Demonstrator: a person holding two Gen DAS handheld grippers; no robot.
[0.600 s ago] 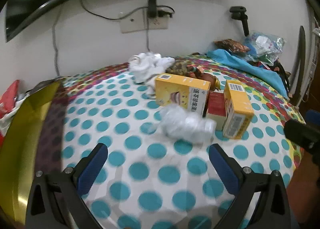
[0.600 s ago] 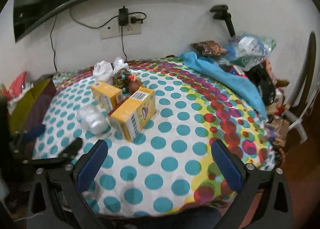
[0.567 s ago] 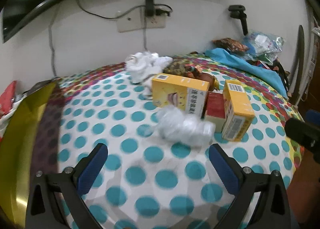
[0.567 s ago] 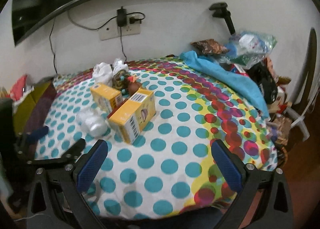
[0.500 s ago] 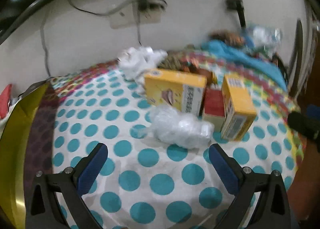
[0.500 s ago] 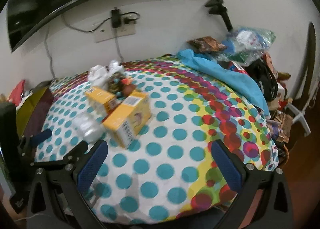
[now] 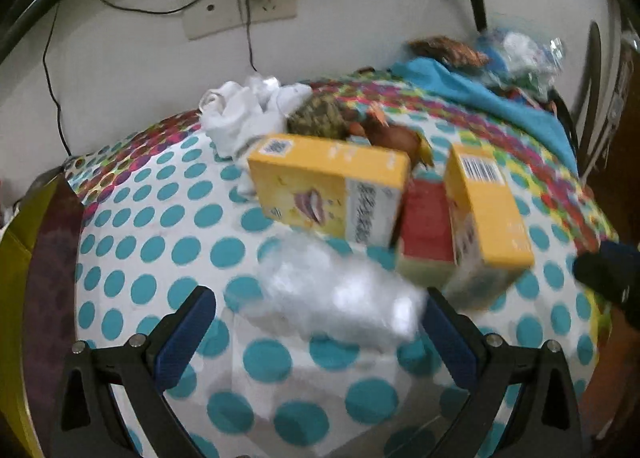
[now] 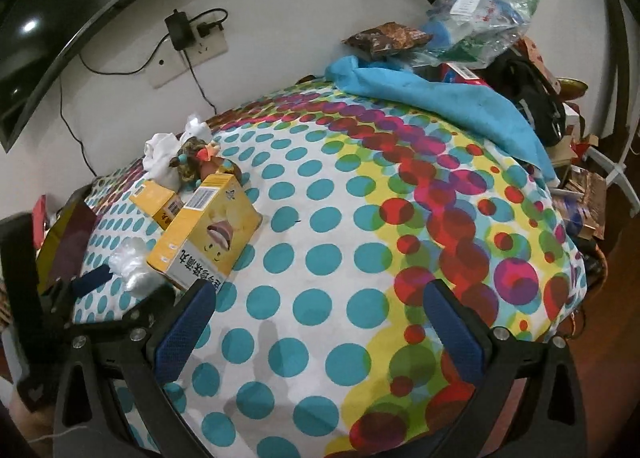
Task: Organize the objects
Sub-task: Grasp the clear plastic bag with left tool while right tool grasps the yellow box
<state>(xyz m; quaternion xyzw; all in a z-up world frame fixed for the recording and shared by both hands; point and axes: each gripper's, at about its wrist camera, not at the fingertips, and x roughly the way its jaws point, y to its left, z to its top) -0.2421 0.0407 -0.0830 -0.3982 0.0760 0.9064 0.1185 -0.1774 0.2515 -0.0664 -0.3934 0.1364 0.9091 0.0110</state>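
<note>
Dotted tablecloth (image 7: 168, 218), crinkled clear bag (image 7: 340, 298)

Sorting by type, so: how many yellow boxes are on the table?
2. One yellow box lies in front of the white cloth; the other lies right of the red box. More may be hidden.

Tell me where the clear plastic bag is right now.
In the left wrist view, the clear plastic bag lies on the dotted tablecloth, just ahead of the open left gripper, in front of the yellow boxes.
</note>
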